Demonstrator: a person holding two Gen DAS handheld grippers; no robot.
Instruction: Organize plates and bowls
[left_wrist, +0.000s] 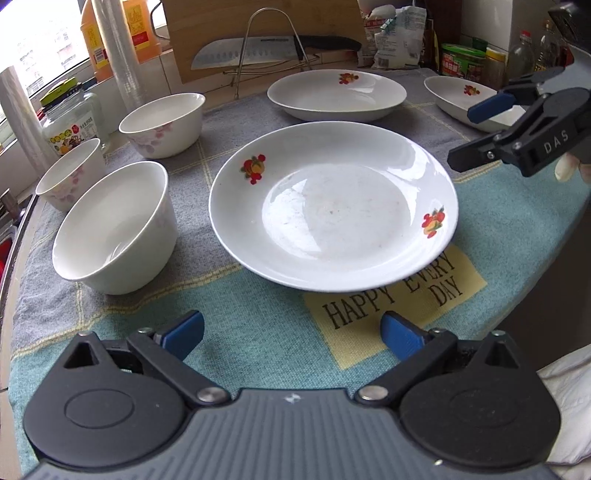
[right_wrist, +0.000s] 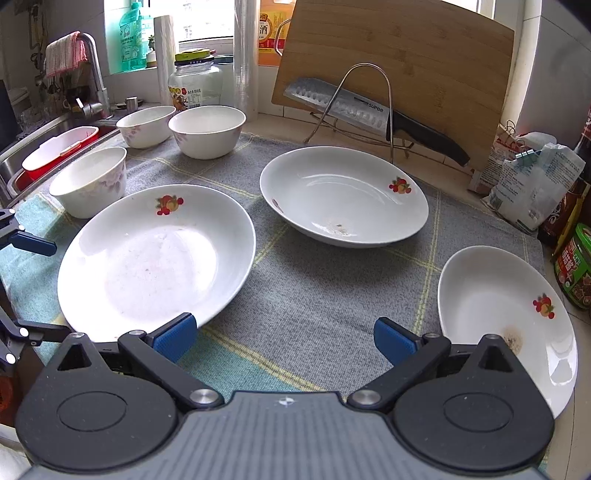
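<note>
While nothing has been picked up yet, both tools hang over the counter with their blue tips spread wide and holding nothing. The left gripper (left_wrist: 291, 334) waits just in front of the near plate (left_wrist: 332, 206), the one with little fruit pictures on its rim. The right gripper (right_wrist: 284, 338) sits low between that same plate and the small plate (right_wrist: 506, 317) at the right edge of the towel (right_wrist: 314, 295).

All the dishes are still spread out. A third plate, the deep plate (right_wrist: 343, 195), sits farther back near the knife rack (right_wrist: 354, 107). Three bowls stand on the left: the near bowl (left_wrist: 114, 229), the far bowl (left_wrist: 162, 123) and the side bowl (left_wrist: 70, 173), which is close to the sink (right_wrist: 22, 162).

What could go wrong? I think the plates are smooth and shiny, so a pinch on just the thin rim could slip and the plate might tip and drop. The small plate looks like it sits very near the counter's edge, so a bump from the right tool could push it off. The side bowl could get knocked toward the sink if the left tool swings wide. The towel might bunch up if a plate is dragged and not lifted. Two tools going for the near plate at once could bang together. The big knife (right_wrist: 343, 103) is at the back, so reaching far for the deep plate should be done slowly.
</note>
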